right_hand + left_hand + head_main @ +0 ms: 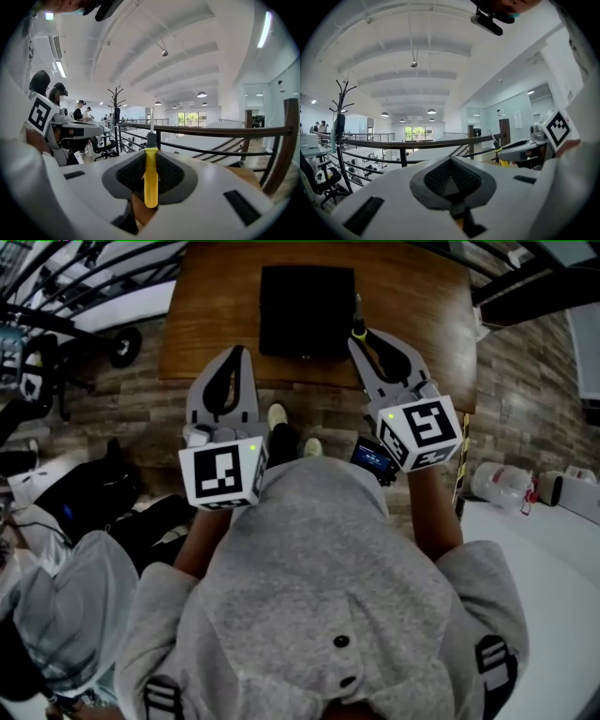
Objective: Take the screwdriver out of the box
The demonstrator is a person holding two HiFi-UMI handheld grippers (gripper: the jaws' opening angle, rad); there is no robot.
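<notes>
The black box (307,310) lies shut on the brown wooden table (216,315), ahead of both grippers. My right gripper (361,336) is raised above the table's near edge, right of the box, and is shut on the screwdriver (151,173). The yellow handle sits between the pads, and the black collar and metal shaft point forward past the tips. The left gripper view shows the same screwdriver (496,143) sticking out of those jaws. My left gripper (236,354) hangs near the table's front edge, left of the box, jaws together with nothing in them.
A dark railing (211,132) runs across ahead of the grippers, with a coat stand (341,136) beyond it. Dark bags (89,493) lie on the floor at left, a wheeled chair (56,362) stands far left, and plastic bottles (502,486) lie at right. Two people (49,93) stand behind.
</notes>
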